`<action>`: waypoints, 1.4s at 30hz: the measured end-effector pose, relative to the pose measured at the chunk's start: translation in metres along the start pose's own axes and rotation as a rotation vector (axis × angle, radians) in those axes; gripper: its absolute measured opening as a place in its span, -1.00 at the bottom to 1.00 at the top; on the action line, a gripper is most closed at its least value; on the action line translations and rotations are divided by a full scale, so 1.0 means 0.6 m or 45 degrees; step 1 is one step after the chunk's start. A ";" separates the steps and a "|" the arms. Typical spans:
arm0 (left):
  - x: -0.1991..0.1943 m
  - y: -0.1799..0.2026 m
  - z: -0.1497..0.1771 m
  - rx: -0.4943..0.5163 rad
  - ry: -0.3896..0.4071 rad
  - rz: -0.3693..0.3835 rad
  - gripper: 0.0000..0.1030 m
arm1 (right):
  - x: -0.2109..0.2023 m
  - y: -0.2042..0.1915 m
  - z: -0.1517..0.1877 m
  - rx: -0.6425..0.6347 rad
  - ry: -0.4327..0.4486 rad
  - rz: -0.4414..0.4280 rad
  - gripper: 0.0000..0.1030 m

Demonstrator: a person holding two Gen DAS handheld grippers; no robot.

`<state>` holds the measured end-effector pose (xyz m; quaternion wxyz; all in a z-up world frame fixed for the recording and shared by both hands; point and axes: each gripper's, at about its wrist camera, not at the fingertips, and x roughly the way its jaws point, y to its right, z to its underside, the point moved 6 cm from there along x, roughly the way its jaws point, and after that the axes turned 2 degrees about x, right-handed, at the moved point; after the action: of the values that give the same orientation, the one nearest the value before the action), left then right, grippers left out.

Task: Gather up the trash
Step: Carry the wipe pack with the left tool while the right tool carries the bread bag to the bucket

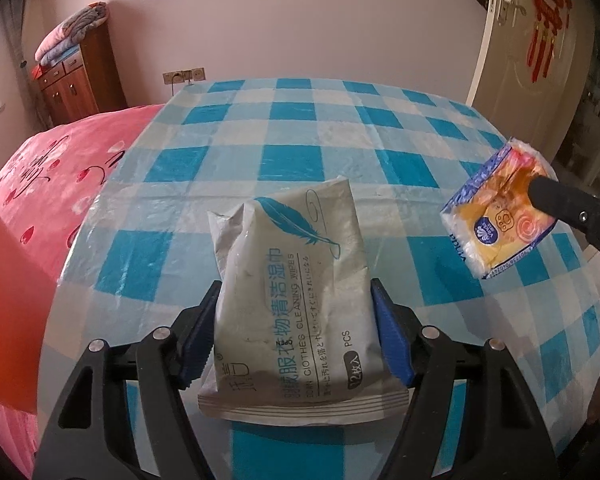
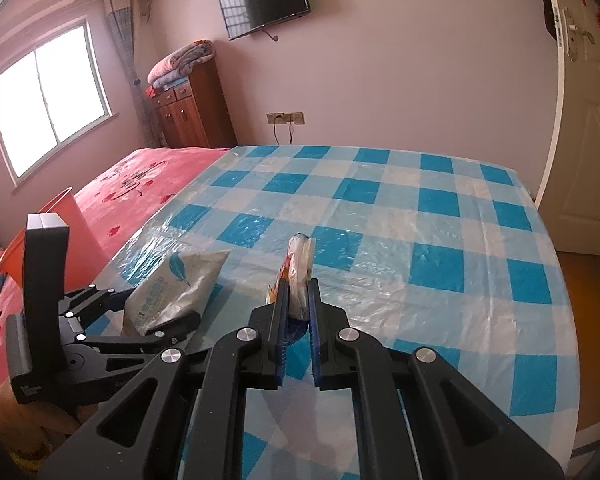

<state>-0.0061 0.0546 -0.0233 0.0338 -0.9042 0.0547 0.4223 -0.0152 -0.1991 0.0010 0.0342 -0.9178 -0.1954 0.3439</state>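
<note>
A grey pack of clothes-cleaning wipes (image 1: 292, 300) with a blue feather print sits between the blue pads of my left gripper (image 1: 294, 292), which touch its two long sides; its far end rests on the checked tablecloth (image 1: 292, 144). From the right wrist view the same wipes pack (image 2: 176, 288) is tilted in the left gripper (image 2: 156, 312). My right gripper (image 2: 298, 284) is shut on a small orange and blue tissue pack (image 2: 298, 264), held edge-on above the cloth. The left wrist view shows that tissue pack (image 1: 500, 216) in the air at the right.
An orange bin (image 2: 60, 232) stands at the left beside the table, on a pink bed (image 2: 140, 184). The blue and white checked cloth (image 2: 420, 240) covers the whole table. A wooden cabinet (image 2: 192, 112) and a white door (image 2: 580, 140) lie beyond.
</note>
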 end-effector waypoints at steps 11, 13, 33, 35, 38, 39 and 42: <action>-0.065 -0.052 0.007 -0.053 0.087 -0.008 0.38 | -0.013 -0.057 0.004 -0.046 -0.022 -0.039 -0.81; -0.077 -0.062 0.006 -0.059 0.100 -0.017 0.38 | -0.016 -0.070 0.004 -0.060 -0.023 -0.047 -0.81; -0.187 -0.174 -0.006 -0.128 0.248 -0.163 0.38 | -0.040 -0.182 -0.036 -0.159 -0.008 -0.148 -0.81; -0.198 -0.186 -0.008 -0.132 0.263 -0.183 0.38 | -0.038 -0.195 -0.042 -0.180 -0.007 -0.158 -0.81; -0.213 -0.207 -0.010 -0.151 0.284 -0.204 0.38 | -0.036 -0.217 -0.051 -0.201 -0.006 -0.180 -0.81; -0.218 -0.215 -0.012 -0.158 0.291 -0.216 0.38 | -0.035 -0.223 -0.054 -0.206 -0.006 -0.188 -0.81; -0.229 -0.233 -0.013 -0.170 0.302 -0.242 0.38 | -0.032 -0.243 -0.063 -0.223 -0.005 -0.214 -0.81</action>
<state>-0.0699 0.2019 0.0890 0.0069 -0.9490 -0.0557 0.3101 -0.0529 -0.0692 0.0707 -0.0177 -0.8971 -0.3009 0.3230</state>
